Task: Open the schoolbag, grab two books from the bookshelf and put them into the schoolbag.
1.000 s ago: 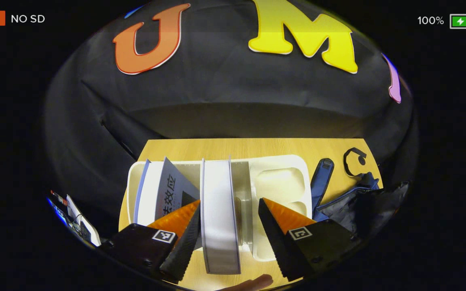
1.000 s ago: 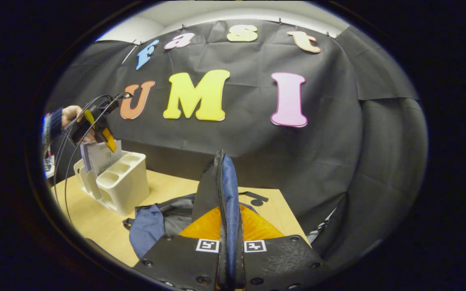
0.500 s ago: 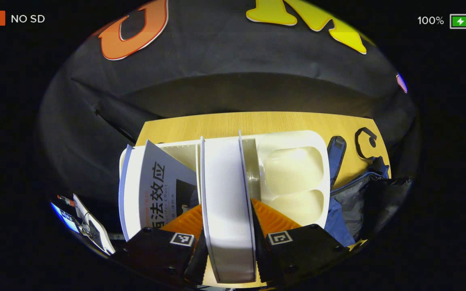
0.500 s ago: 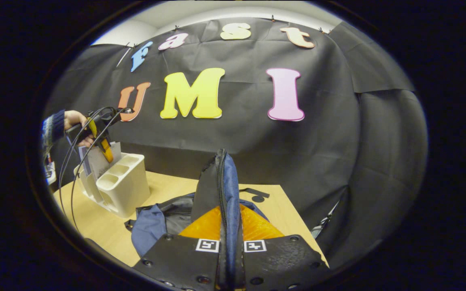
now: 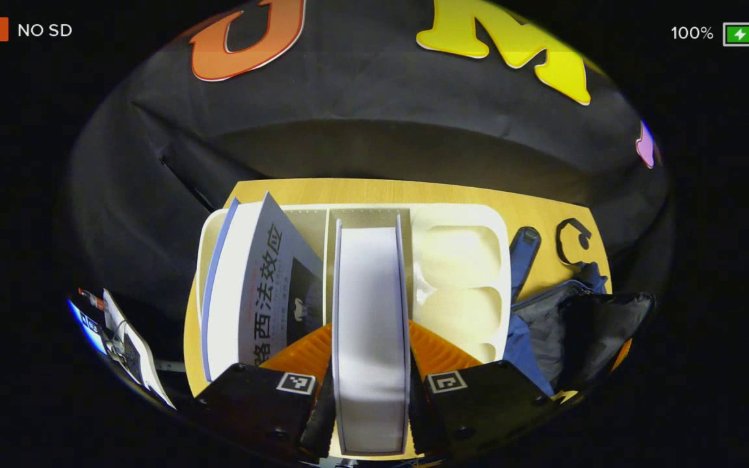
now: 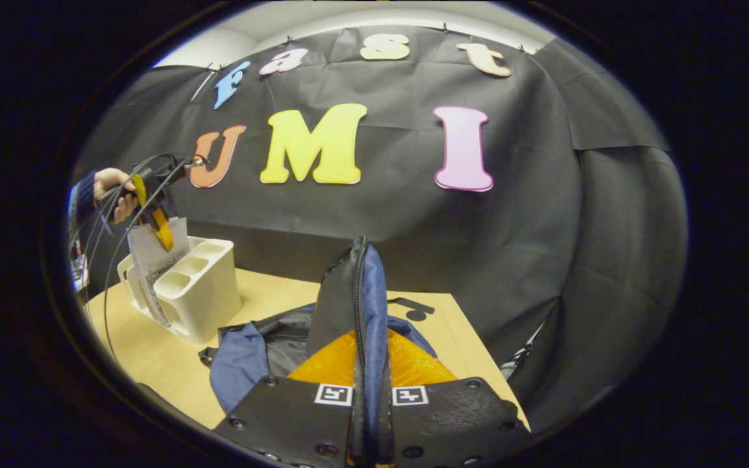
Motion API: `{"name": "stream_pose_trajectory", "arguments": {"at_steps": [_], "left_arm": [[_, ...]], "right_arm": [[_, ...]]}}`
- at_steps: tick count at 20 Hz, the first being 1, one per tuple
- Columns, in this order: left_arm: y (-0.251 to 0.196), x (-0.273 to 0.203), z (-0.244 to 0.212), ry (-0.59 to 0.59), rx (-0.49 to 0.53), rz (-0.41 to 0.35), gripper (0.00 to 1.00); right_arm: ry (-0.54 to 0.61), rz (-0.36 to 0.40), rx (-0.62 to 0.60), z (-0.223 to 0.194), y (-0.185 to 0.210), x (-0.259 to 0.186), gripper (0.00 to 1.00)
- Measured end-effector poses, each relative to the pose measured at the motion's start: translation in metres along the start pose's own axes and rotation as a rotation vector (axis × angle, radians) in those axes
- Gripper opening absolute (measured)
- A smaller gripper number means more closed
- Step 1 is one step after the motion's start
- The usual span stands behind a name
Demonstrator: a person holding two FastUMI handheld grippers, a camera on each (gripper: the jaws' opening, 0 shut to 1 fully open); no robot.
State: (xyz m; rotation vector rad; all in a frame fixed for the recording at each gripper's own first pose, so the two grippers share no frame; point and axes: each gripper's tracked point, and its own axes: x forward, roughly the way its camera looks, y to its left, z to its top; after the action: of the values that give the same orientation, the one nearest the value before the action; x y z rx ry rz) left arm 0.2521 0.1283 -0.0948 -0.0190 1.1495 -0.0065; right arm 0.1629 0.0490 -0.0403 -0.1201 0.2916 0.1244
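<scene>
A: Counter [image 5: 413,192], schoolbag [image 6: 355,312]: right tool [image 6: 372,422] stays pinched on the raised flap, mouth held open.

B: Bookshelf [image 5: 472,260]: left tool [image 5: 369,403], spread a second ago, now clamps the white book [image 5: 368,312] and has lifted it partway. Second book [image 5: 264,279] leans just left. First grab secured.

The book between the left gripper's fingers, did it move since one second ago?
Yes. In the right gripper view the book now stands higher out of the white bookshelf, lifted by the left gripper.

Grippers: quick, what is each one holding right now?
Left gripper: closed on a book in the bookshelf.
Right gripper: closed on the schoolbag flap.
</scene>
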Motion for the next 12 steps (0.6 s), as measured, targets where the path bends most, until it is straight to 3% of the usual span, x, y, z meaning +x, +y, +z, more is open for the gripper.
{"name": "stream_pose_trajectory", "arguments": {"at_steps": [4, 5, 7, 12], "left_arm": [[0.014, -0.033, -0.028, -0.028, 0.017, 0.021, 0.48], [0.014, -0.042, -0.038, -0.041, 0.011, 0.017, 0.52], [0.017, -0.059, -0.059, -0.051, 0.003, 0.002, 0.48], [0.009, -0.081, -0.113, -0.038, -0.018, -0.104, 0.47]], "right_arm": [[0.013, -0.002, 0.004, -0.006, 0.001, 0.001, 0.07], [0.018, -0.003, 0.003, -0.007, 0.001, 0.001, 0.07], [0.016, -0.001, 0.008, -0.008, 0.002, 0.001, 0.07], [0.032, 0.012, 0.015, -0.009, 0.012, 0.008, 0.08]]}}
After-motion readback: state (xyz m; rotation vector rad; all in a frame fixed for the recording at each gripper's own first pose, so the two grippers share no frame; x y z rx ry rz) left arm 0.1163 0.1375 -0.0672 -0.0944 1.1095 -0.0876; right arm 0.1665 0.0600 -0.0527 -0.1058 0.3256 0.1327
